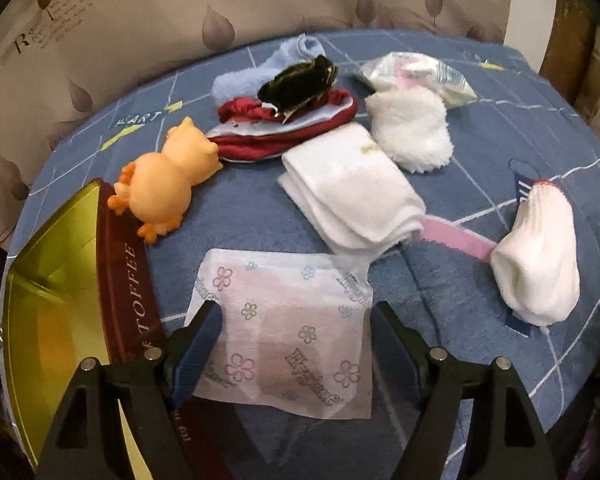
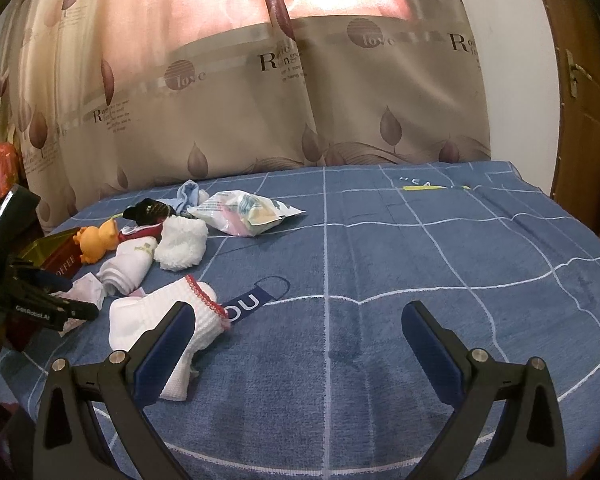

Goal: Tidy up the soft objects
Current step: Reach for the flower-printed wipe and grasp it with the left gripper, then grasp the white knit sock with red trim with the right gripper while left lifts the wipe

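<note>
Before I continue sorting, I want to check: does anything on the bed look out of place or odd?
Yes. The orange rubber toy lies on its side, its feet resting on the rim of the toffee tin, half on, half off. The other soft items lie scattered on the blue cover; nothing seems damaged.

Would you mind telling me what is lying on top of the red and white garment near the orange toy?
A dark crumpled item sits on the red and white garment, with a red scrunchie-like ruffle beside it. What lies beneath the garment is covered and cannot be seen.
</note>
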{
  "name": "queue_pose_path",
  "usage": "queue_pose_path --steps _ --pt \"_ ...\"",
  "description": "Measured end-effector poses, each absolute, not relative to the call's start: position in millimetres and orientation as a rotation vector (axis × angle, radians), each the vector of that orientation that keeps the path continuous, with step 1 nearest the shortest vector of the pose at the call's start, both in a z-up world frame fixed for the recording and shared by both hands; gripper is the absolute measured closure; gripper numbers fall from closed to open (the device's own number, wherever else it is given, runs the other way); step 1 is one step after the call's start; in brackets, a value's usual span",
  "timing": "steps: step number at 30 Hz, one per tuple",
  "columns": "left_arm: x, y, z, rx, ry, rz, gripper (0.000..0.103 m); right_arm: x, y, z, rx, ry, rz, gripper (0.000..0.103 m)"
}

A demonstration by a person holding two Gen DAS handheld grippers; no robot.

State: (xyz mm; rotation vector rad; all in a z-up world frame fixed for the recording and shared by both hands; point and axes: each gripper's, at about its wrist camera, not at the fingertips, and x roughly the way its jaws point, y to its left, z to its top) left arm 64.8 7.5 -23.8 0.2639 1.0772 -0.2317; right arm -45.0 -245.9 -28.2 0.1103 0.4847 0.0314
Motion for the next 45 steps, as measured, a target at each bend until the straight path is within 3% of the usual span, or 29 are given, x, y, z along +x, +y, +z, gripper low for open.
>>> queue_pose_path --steps 4,7,23,39,45 --pt "58 12 -22 0.277 1.015 -0.203 0.066 -44 -245 -30 0.112 0.492 0.034 0.0" --pt "56 14 -20 0.299 1.007 -0.153 0.083 -44 -246 -31 0.12 0.503 0.035 0.0" --pt "46 8 -1 0.383 0.912 -0.252 0.085 -41 -243 -32 0.11 0.514 0.041 0.0" --pt "-3 18 43 0.031 0.874 -0.175 0.086 -50 -233 -9 0.084 0.506 0.155 0.0" --pt "-26 42 56 -0.065 0.859 -0.119 0.086 -33 -203 -6 -0.015 0.645 0.287 0.0"
